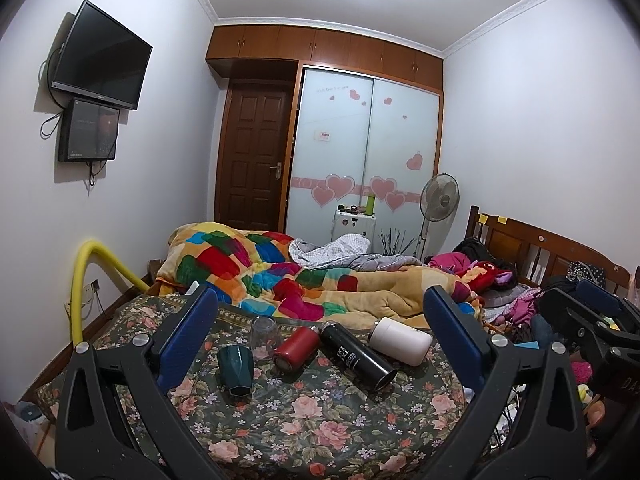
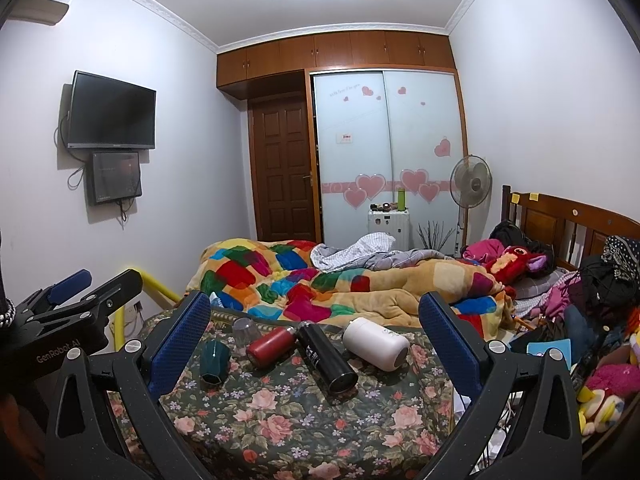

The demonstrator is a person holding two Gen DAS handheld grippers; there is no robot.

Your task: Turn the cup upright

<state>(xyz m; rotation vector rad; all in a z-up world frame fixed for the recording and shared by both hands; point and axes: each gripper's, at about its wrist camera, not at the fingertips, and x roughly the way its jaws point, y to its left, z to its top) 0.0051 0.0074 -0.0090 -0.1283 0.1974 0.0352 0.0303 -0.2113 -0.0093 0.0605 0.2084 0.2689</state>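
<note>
Glazed dark green cup (image 1: pixel 236 370) looks hard, slippery, breakable: grip mid-wall; left gripper (image 1: pixel 320 340) and right gripper (image 2: pixel 316 340) gape wide, empty.

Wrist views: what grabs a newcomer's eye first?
The row of drinkware lying on the floral bedspread: green cup, clear glass, red bottle, black flask, white tumbler. Behind them, the patchwork quilt. Both open grippers, left gripper and right gripper, frame the row.
</note>
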